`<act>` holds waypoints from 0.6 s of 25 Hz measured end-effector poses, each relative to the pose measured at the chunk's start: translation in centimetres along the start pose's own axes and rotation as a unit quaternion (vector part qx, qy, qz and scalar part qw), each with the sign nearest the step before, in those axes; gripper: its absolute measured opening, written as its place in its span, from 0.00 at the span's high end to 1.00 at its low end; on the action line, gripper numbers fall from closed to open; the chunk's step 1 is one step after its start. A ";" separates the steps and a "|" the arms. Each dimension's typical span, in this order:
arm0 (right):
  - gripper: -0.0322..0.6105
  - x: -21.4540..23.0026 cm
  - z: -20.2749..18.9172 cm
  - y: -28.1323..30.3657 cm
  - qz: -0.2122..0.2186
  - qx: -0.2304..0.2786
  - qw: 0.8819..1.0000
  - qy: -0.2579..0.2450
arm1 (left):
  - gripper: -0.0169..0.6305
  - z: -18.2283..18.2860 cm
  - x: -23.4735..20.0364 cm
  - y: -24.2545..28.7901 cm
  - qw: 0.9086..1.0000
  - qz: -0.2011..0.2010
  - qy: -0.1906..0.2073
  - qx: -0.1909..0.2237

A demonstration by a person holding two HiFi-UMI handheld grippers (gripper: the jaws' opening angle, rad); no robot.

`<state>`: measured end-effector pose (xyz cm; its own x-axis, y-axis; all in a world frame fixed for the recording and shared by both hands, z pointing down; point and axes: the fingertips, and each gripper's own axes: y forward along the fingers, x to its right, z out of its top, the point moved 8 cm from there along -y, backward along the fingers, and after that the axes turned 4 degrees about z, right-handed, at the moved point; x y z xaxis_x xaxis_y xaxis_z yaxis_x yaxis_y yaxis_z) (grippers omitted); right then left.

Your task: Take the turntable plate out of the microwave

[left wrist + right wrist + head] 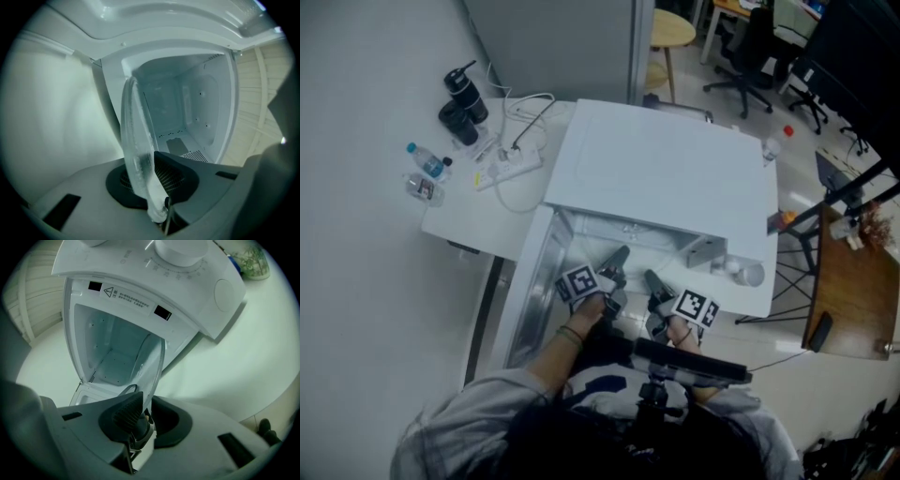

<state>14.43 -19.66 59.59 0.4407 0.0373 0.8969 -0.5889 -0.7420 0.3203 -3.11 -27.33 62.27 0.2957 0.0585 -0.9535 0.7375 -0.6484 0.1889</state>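
Plate (pixel 135 140) stands on edge, pinched by the left gripper (pixel 152 186) and the right gripper (pixel 142 417), just before the open microwave (pixel 117 350). Next, I think, pull it back slowly and keep it steady.

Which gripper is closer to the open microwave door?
Left. The left gripper sits right beside the door, gripping the glass plate. The right gripper grips the plate too, farther from the door.
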 end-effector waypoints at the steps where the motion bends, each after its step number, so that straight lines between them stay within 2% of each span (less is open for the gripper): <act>1: 0.84 0.0 0.1 -0.1 0.002 -0.002 1.000 -0.007 | 0.92 -0.1 0.0 -0.1 1.000 -0.003 -0.005 -0.001; 3: 0.83 0.2 0.4 -0.4 0.011 -0.004 1.000 -0.021 | 0.92 -0.1 0.6 -0.2 1.000 -0.021 -0.007 0.001; 6: 0.82 0.2 1.0 -0.9 0.029 -0.003 0.999 -0.030 | 0.92 0.5 1.6 -0.5 0.999 -0.038 0.010 0.002; 8: 0.79 -0.3 0.9 -0.9 0.032 -0.015 0.998 -0.048 | 0.92 0.6 2.0 -0.6 0.999 -0.042 0.001 0.001; 12: 0.69 -0.7 0.6 -0.3 0.048 -0.038 0.994 -0.094 | 0.92 1.1 2.1 -2.0 0.999 -0.019 0.035 0.003; 15: 0.69 -0.3 0.6 -0.3 0.064 -0.040 0.995 -0.073 | 0.92 0.7 2.0 -3.0 1.000 -0.005 0.016 0.001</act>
<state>14.91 -19.83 59.03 0.4494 -0.1550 0.8798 -0.6950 -0.6794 0.2354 -5.18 -25.81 59.62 0.3074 0.0900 -0.9473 0.7399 -0.6486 0.1785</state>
